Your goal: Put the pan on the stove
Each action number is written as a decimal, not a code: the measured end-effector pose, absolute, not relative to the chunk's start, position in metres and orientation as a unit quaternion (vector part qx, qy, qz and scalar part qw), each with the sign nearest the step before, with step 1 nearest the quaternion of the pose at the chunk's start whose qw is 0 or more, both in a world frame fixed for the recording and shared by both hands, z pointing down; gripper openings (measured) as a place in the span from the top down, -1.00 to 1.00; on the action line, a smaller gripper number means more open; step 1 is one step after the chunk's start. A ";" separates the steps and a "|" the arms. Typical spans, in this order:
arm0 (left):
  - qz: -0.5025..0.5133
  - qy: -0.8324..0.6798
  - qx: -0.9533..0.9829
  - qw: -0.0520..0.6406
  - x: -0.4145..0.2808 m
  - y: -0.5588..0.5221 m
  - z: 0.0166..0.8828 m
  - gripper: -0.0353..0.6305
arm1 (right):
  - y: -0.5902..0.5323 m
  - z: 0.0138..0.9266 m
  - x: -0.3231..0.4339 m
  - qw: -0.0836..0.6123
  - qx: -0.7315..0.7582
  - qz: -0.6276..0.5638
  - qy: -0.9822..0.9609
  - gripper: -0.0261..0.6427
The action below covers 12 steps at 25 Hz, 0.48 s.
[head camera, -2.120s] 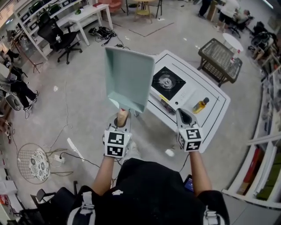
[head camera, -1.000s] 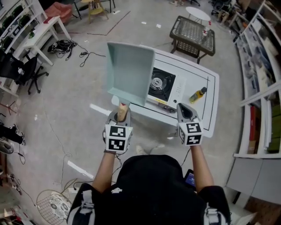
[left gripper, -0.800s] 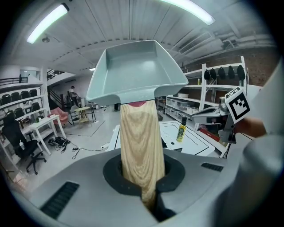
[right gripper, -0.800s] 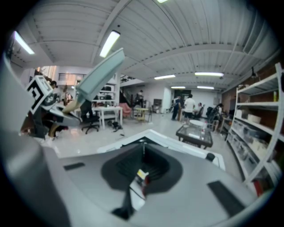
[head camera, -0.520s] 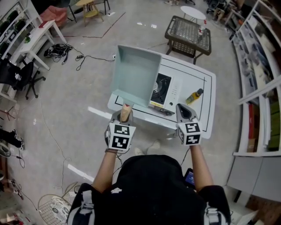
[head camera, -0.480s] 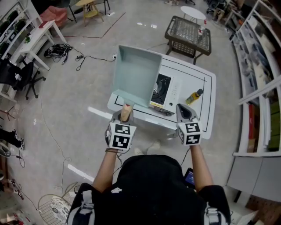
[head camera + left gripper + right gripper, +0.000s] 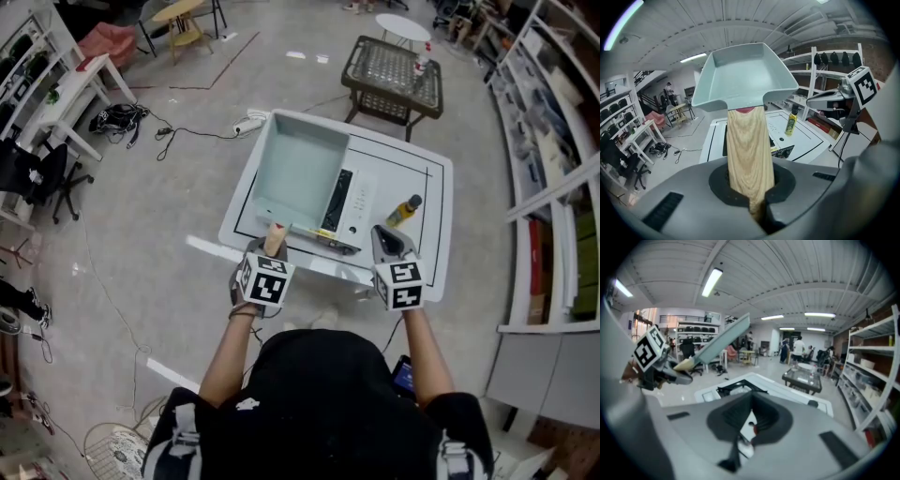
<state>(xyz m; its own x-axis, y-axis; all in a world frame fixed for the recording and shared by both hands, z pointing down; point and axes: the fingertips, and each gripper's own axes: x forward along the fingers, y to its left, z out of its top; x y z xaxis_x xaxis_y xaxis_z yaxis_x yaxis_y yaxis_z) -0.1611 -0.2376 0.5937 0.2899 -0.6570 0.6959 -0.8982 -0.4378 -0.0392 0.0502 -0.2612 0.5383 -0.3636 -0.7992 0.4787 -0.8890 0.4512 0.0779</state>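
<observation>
Pale mint pan (image 7: 300, 173), light wood-grain handle (image 7: 275, 236), white stove (image 7: 360, 202) with black panel, white table (image 7: 427, 220) lined in thin black, yellow bottle (image 7: 404, 210), seemingly dark-capped, black-and-white square markers on grey left gripper (image 7: 271, 247) and right gripper (image 7: 387, 238)

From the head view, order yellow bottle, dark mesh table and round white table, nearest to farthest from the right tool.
1. Yellow bottle, on the worktop ahead.
2. Dark mesh table, floor beyond.
3. Round white table, farthest back.
</observation>
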 end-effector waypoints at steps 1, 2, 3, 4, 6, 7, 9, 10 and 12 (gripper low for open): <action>0.335 -0.495 0.779 0.187 -0.158 -0.239 0.600 0.82 | -0.262 0.540 0.053 0.232 0.514 0.099 -0.820 0.82; 0.343 -0.493 0.777 0.191 -0.155 -0.241 0.607 0.82 | -0.264 0.542 0.056 0.233 0.513 0.100 -0.820 0.82; 0.350 -0.490 0.774 0.194 -0.153 -0.243 0.613 0.82 | -0.265 0.544 0.058 0.234 0.513 0.101 -0.820 0.82; 0.357 -0.488 0.772 0.198 -0.152 -0.245 0.620 0.82 | -0.267 0.545 0.060 0.234 0.512 0.102 -0.820 0.82; 0.370 -0.482 0.766 0.209 -0.153 -0.248 0.634 0.82 | -0.271 0.548 0.060 0.235 0.513 0.103 -0.819 0.82; 0.377 -0.478 0.764 0.217 -0.154 -0.250 0.640 0.82 | -0.272 0.548 0.059 0.235 0.513 0.103 -0.819 0.82; 0.390 -0.470 0.757 0.232 -0.155 -0.251 0.651 0.82 | -0.275 0.547 0.059 0.235 0.513 0.103 -0.819 0.82; 0.395 -0.467 0.754 0.240 -0.154 -0.252 0.656 0.82 | -0.276 0.548 0.059 0.236 0.513 0.105 -0.819 0.82; 0.402 -0.464 0.747 0.256 -0.151 -0.254 0.665 0.82 | -0.277 0.551 0.062 0.238 0.511 0.110 -0.819 0.82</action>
